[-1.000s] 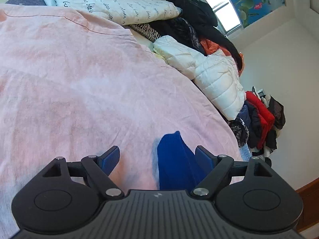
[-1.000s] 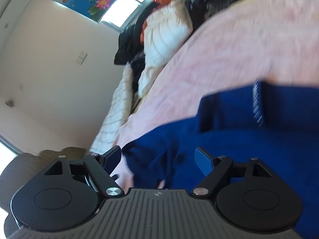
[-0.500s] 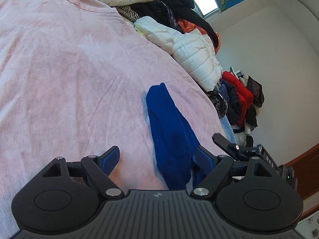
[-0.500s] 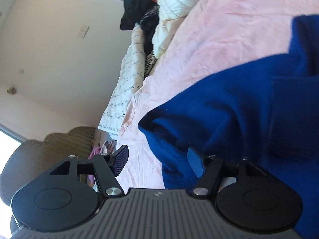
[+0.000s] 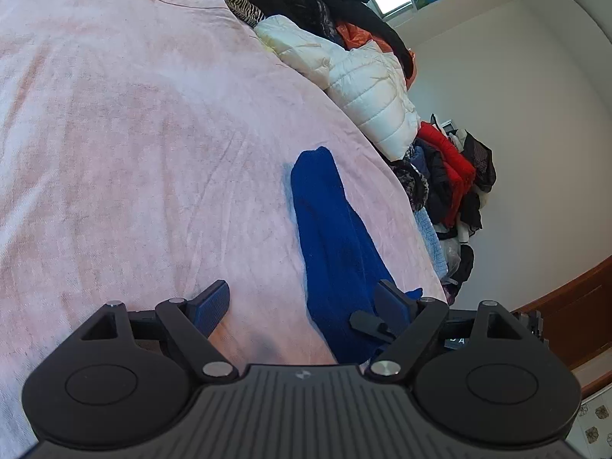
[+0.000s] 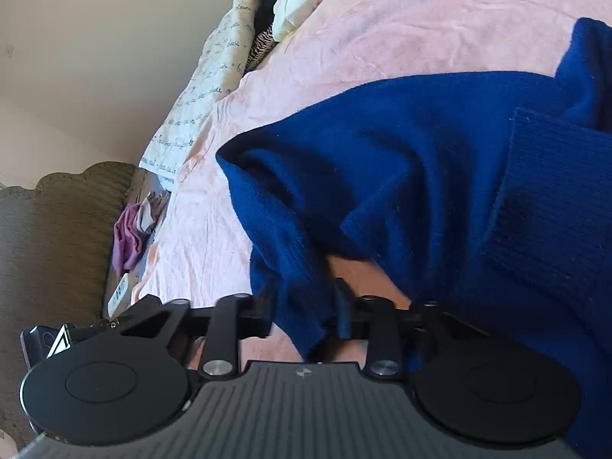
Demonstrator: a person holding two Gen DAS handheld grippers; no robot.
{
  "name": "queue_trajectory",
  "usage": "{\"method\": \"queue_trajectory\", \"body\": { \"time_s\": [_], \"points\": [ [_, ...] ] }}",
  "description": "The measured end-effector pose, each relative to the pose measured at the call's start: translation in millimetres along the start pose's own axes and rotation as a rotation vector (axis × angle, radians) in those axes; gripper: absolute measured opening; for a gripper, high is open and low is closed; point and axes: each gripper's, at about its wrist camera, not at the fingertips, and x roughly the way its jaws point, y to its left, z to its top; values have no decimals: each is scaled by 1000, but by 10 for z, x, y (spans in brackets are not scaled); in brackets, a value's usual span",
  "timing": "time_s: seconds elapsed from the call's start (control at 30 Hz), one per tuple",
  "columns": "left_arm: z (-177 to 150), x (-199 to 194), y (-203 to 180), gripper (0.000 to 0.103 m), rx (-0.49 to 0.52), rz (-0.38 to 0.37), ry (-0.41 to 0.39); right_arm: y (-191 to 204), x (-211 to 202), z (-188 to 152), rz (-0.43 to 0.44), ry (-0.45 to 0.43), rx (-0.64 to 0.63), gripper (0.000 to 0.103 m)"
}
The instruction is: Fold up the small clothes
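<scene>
The soft dark blue knitted sweater point(image 5: 329, 237) is lying crumpled on the pink bed sheet point(image 5: 134, 134), not folded yet, while the right claw point(image 6: 306, 310) is pinching its edge and the left claw point(image 5: 302, 306) is hanging wide open, holding nothing.

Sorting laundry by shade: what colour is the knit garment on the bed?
Deep royal blue, a plain knit garment with ribbed edges; the right wrist view shows it best.
</scene>
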Motion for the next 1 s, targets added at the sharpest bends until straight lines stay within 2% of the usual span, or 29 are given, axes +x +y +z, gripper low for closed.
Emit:
{"method": "queue_trajectory", "body": {
  "time_s": [0.13,0.2,0.3,0.47,0.5,0.6,0.77,0.9,1.0],
  "points": [
    [31,-47,-72,83,35,-28,-25,-35,-3,-100,8,-42,29,23],
    [60,-43,-105,83,13,-43,-30,-56,39,-94,31,-53,74,14],
    [106,-42,-161,83,-43,-82,-44,4,-70,-41,97,-123,95,13],
    [120,-48,-375,86,-66,-132,-113,108,-665,220,261,-267,118,13],
    [115,-27,-415,90,-70,-134,-116,119,-825,264,286,-301,120,13],
    [53,52,-549,91,-65,-151,-112,123,-1386,367,345,-417,121,13],
    [-103,207,-796,91,-19,-189,-69,-34,-2386,334,346,-584,96,13],
    [-207,362,-950,91,8,-204,-37,-468,-3068,-37,276,-674,127,13],
    [-217,546,-1096,91,42,-209,14,-927,-3352,-411,194,-702,213,13]
  ]
}}
